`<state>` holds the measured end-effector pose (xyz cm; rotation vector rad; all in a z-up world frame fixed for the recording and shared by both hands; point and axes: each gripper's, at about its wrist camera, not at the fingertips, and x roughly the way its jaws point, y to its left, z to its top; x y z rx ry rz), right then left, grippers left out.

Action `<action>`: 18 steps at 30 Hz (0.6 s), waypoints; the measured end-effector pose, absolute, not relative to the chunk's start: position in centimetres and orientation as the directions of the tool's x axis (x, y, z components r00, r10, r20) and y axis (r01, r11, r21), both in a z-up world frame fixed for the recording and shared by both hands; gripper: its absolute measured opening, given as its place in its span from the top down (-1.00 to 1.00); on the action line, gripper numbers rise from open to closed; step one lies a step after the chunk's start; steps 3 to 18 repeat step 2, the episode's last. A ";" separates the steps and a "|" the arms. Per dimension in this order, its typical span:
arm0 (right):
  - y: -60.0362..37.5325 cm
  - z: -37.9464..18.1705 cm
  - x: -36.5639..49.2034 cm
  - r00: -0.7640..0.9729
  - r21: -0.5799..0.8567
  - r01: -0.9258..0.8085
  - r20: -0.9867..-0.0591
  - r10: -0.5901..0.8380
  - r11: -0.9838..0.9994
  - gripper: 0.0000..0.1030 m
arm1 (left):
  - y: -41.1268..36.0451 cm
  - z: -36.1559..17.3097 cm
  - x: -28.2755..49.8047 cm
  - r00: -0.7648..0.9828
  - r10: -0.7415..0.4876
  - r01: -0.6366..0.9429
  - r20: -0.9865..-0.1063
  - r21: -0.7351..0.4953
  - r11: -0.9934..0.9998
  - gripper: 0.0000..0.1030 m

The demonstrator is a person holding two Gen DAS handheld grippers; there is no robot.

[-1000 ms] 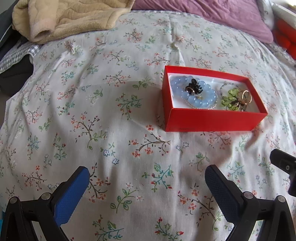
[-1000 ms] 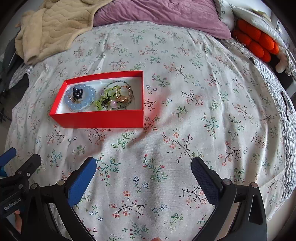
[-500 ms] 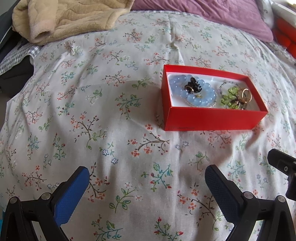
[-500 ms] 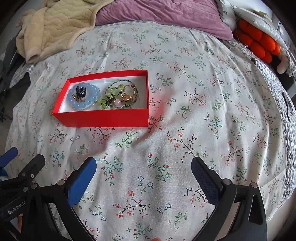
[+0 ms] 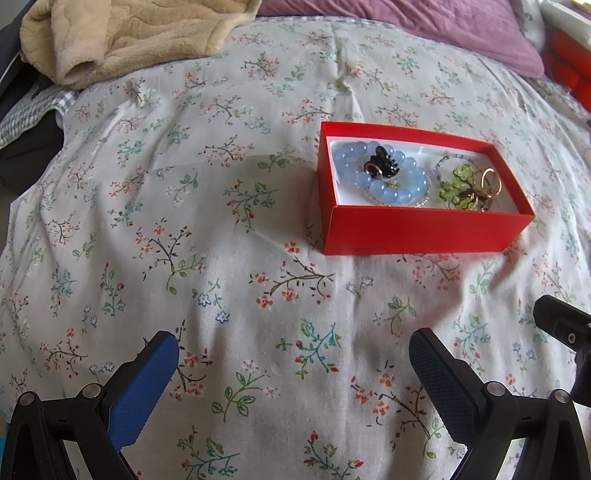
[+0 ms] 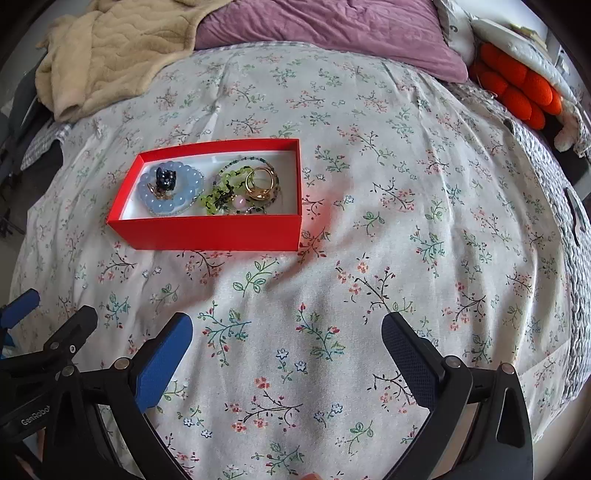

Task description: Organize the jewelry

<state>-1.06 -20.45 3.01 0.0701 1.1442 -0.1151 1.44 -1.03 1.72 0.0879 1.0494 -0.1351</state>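
Two grippers are hovering over a floral bedspread (image 5: 229, 280), both empty. Left gripper (image 5: 293, 363): blue-padded fingers (image 5: 142, 387) are standing spread wide, touching nothing, with only printed fabric between them. Right gripper (image 6: 286, 349): blue pads (image 6: 162, 358) are likewise gaping wide apart and gripping nothing. One red box (image 5: 421, 230), lidless with a white interior, is sitting on the bedspread well ahead of both grippers, lying forward and to the right of the left gripper and forward and to the left of the right one. Contents: a pale blue bead bracelet (image 6: 171, 201) is ringing a small black charm (image 6: 165, 178) at the box's left end; a green bead strand (image 6: 218, 192), gold rings (image 6: 260, 182) and one pink bead (image 6: 239, 202) are clustering at its right end. A beige blanket (image 6: 110, 55) and a mauve pillow (image 6: 332, 29) are lying at the far edge of the bed.
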 end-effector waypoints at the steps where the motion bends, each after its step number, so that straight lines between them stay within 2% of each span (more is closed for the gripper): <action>1: -20.4 3.0 -1.0 0.409 -0.004 0.127 -0.911 -0.056 0.992 -1.00 | -1.1 1.7 1.4 0.492 -0.069 0.154 -0.868 0.008 0.988 -0.98; 18: -20.4 3.0 -1.1 0.408 -0.004 0.128 -0.911 -0.056 0.992 -1.00 | -1.1 1.7 1.4 0.493 -0.073 0.156 -0.867 0.006 0.988 -0.98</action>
